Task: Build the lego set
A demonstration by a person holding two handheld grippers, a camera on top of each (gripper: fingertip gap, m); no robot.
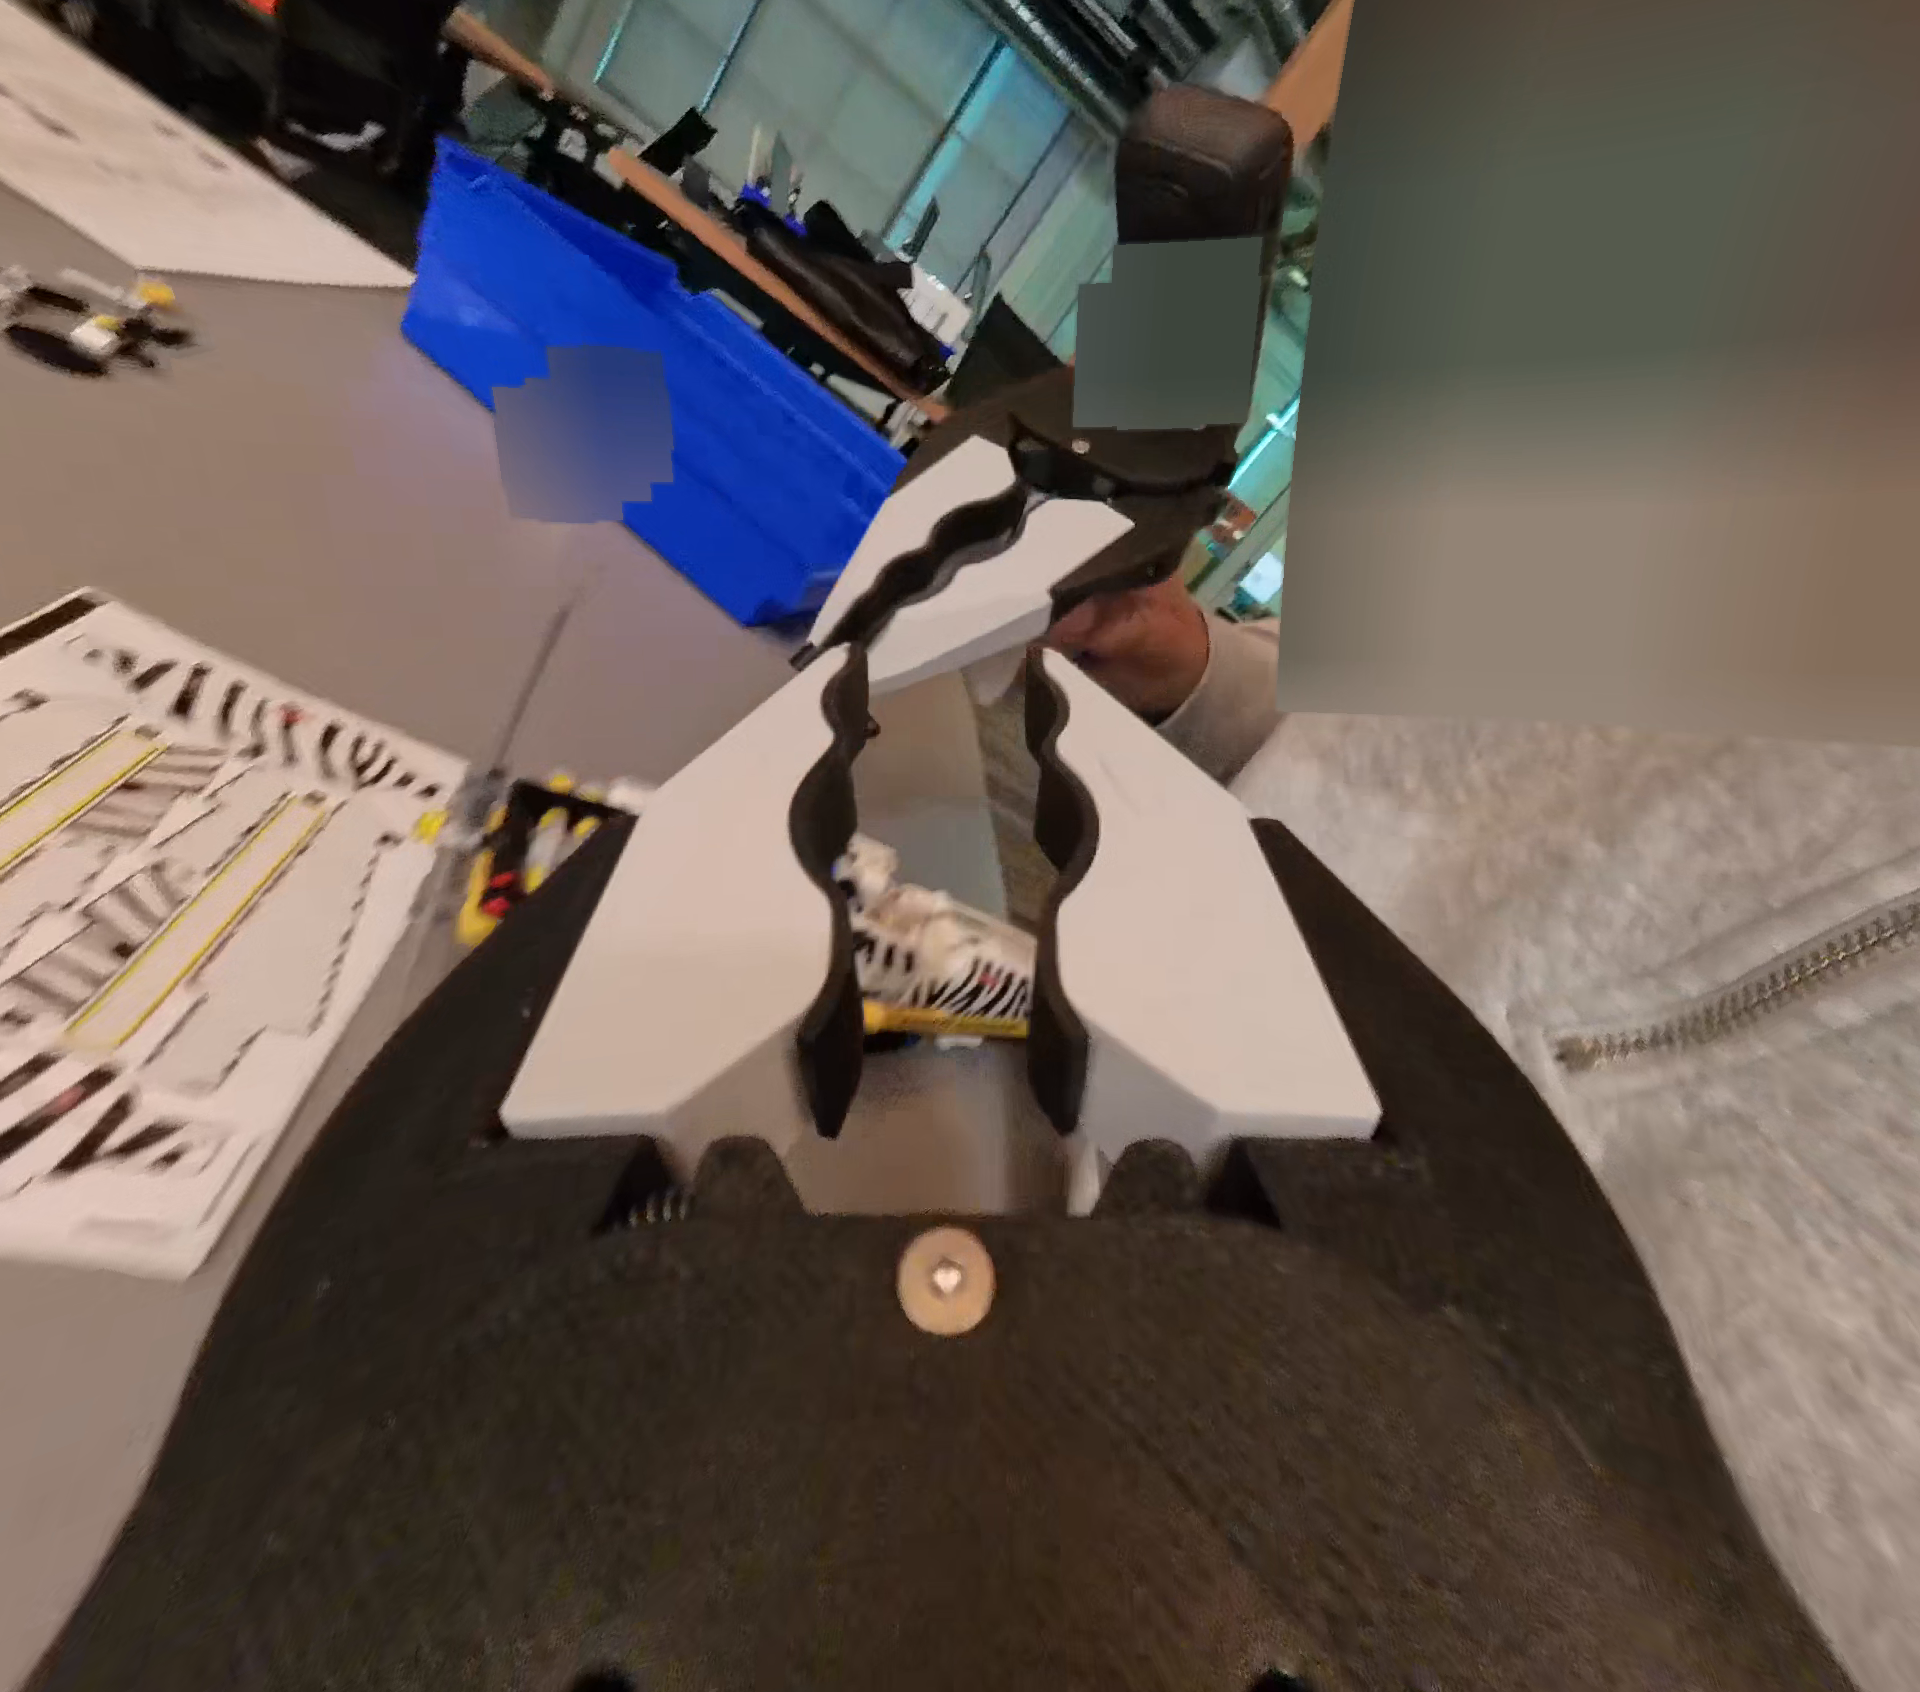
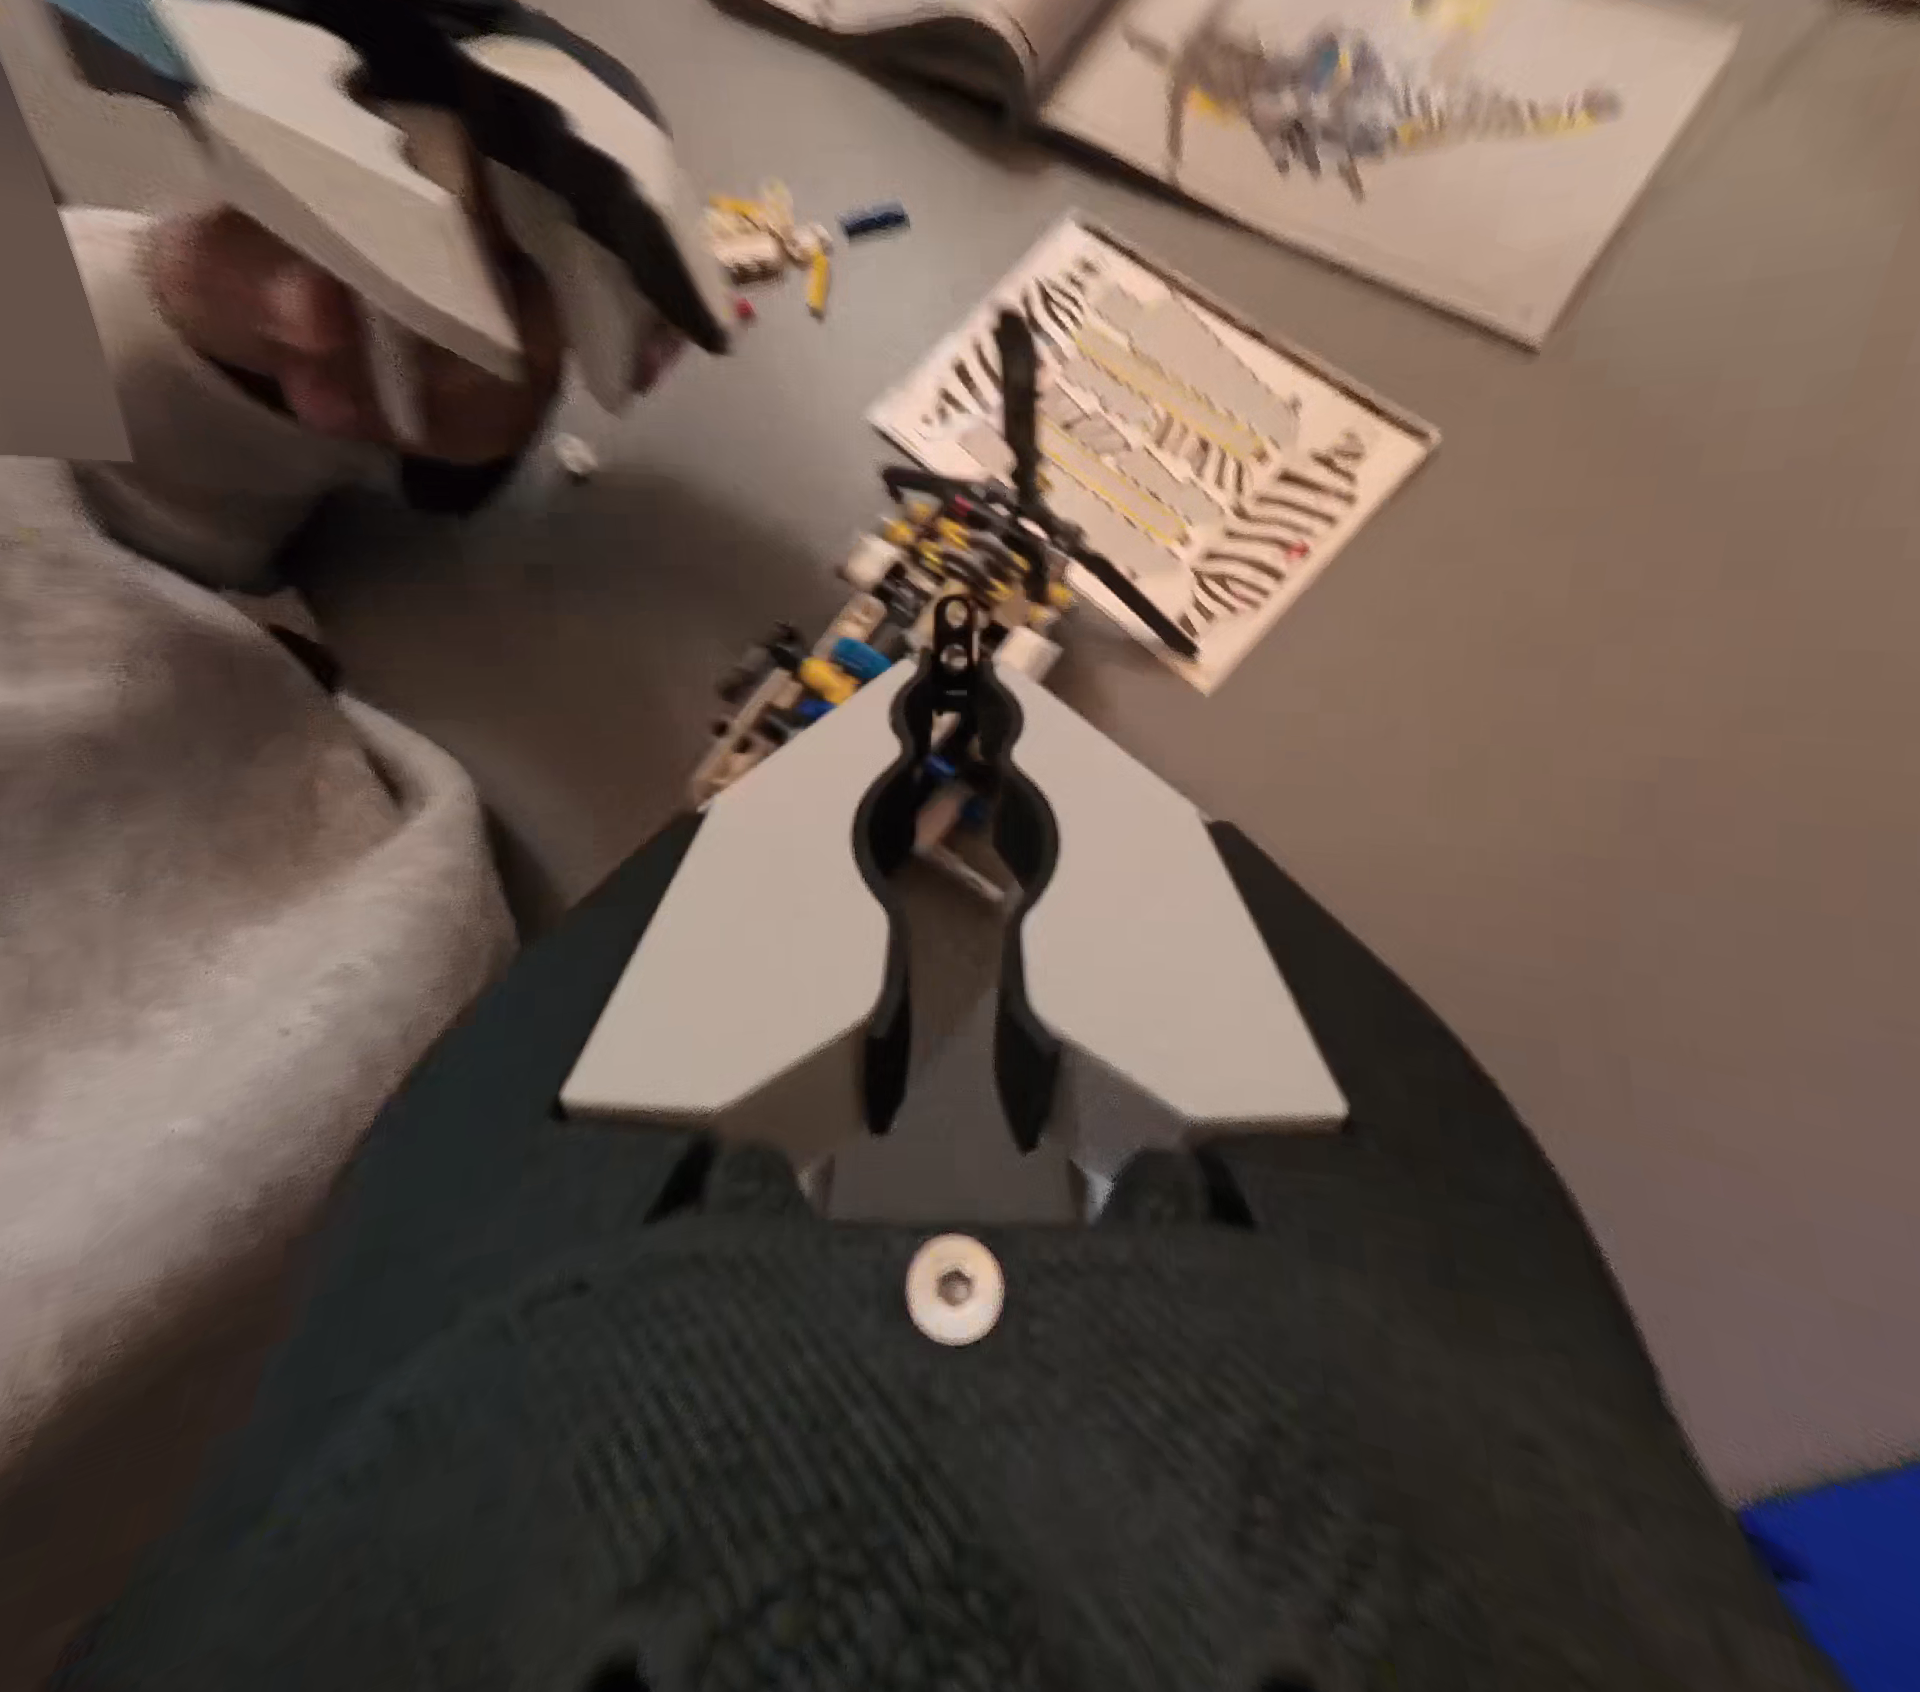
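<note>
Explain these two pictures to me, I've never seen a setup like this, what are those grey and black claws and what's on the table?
Each claw is a hand-held gripper that a person squeezes, and each carries a camera looking along its fingers. One picture comes from the left gripper, whose fingers stand apart with nothing between them. The other comes from the right gripper, closed on a small black lego piece. Each gripper also shows up in the other's view. On the grey table lie a half-built lego model, a striped sticker sheet, an open instruction booklet, loose pieces and a blue bin.
</note>
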